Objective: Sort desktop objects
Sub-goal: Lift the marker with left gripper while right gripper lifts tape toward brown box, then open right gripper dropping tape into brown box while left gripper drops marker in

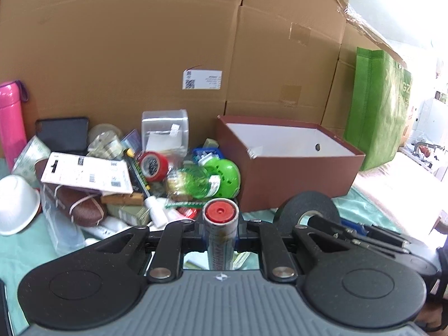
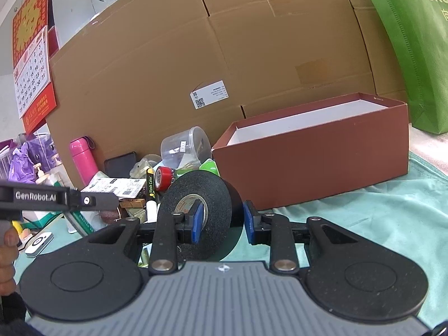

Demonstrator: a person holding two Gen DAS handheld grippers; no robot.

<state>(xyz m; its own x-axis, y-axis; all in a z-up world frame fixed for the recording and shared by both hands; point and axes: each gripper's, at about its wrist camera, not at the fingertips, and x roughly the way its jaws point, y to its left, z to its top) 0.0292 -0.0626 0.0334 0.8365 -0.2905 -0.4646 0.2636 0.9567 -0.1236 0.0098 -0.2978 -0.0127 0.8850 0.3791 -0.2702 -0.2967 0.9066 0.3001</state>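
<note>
Clamped between the jaws of the left gripper (image 1: 220,231): a slim tube with a red cap (image 1: 220,213), long axis running straight ahead along the fingers, capped end pointing forward and slightly up toward the clutter pile. Printed body of the tube trailing back under the gripper's grey housing.

Pinched by the right gripper (image 2: 221,225): a wide roll of black tape (image 2: 200,200), standing on edge, one blue finger pad (image 2: 197,221) inside the core hole, the other against the outer side of the roll. Axis of the roll lying crosswise, from finger to finger; flat face with its core turned toward the left finger. In the left wrist view, same roll just right of the tube, with the right gripper's black fingers reaching into it.

Ahead and right of both grippers: an open brown box (image 1: 294,182) with white interior, resting on a green cloth (image 2: 378,210). Ahead and left: a heap of desk items, among them a red tape roll (image 1: 152,165), a green round container (image 1: 224,177), a clear plastic tub (image 1: 164,130), a white bowl (image 1: 16,204) and a pink bottle (image 1: 11,120). Behind everything, a wall of cardboard cartons (image 1: 168,42).
</note>
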